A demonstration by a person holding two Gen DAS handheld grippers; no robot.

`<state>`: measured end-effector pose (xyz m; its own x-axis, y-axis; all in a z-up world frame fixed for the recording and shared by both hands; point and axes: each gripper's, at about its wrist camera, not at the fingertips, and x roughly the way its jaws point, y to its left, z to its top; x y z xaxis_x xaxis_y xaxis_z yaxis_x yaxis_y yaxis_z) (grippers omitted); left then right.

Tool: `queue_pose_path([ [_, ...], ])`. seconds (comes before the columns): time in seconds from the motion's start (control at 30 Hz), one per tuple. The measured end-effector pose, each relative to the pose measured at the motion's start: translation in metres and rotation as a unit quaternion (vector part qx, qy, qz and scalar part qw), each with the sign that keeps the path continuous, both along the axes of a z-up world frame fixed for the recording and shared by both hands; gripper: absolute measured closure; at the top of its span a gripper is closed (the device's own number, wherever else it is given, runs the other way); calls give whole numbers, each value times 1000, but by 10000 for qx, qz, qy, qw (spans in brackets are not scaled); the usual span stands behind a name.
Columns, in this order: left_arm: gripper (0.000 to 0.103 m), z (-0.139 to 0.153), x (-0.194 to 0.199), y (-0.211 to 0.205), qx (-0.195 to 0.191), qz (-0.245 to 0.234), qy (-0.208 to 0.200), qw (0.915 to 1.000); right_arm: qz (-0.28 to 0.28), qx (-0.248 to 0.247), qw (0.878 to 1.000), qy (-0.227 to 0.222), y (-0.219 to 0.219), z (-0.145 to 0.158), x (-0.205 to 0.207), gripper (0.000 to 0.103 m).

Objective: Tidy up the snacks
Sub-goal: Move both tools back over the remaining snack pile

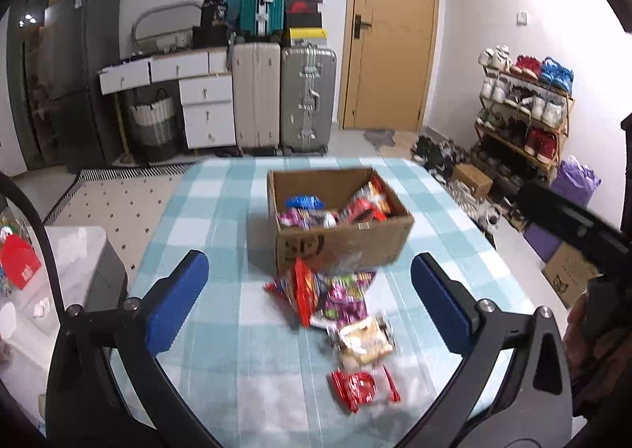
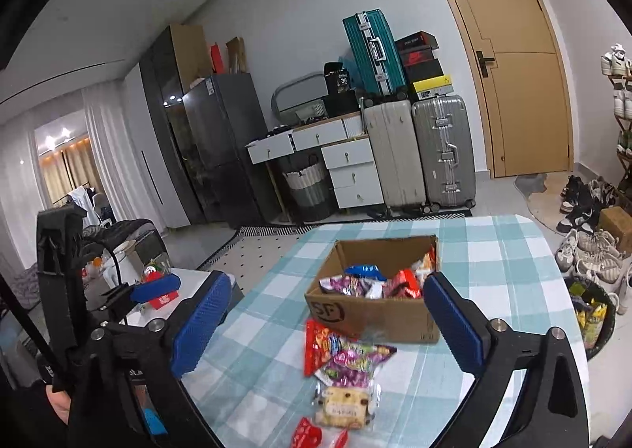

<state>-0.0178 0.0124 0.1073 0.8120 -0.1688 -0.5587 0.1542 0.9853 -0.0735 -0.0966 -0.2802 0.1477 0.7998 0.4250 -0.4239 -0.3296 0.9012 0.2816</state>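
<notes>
Beside table, bin (image 2: 592, 319), right-wrist only.

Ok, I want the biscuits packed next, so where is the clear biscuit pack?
The biscuit pack lies on the checked tablecloth, near side of the cardboard box, between the purple snack bag and the red packet.

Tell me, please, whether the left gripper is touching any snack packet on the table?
Apart. The left wrist view shows the left gripper open, pads wide of the packets.
</notes>
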Motion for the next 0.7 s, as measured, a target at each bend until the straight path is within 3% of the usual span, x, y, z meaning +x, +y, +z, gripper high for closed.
queue_pose_path([
  [0.3,1,-55,1,-3,-89,-18,214,9997,-25,-174,9998,95,0,-36,-20,0],
  [0.7,1,-136,3,-37,75,10,529,9986,-307,4,9988,373,-14,-91,5,0],
])
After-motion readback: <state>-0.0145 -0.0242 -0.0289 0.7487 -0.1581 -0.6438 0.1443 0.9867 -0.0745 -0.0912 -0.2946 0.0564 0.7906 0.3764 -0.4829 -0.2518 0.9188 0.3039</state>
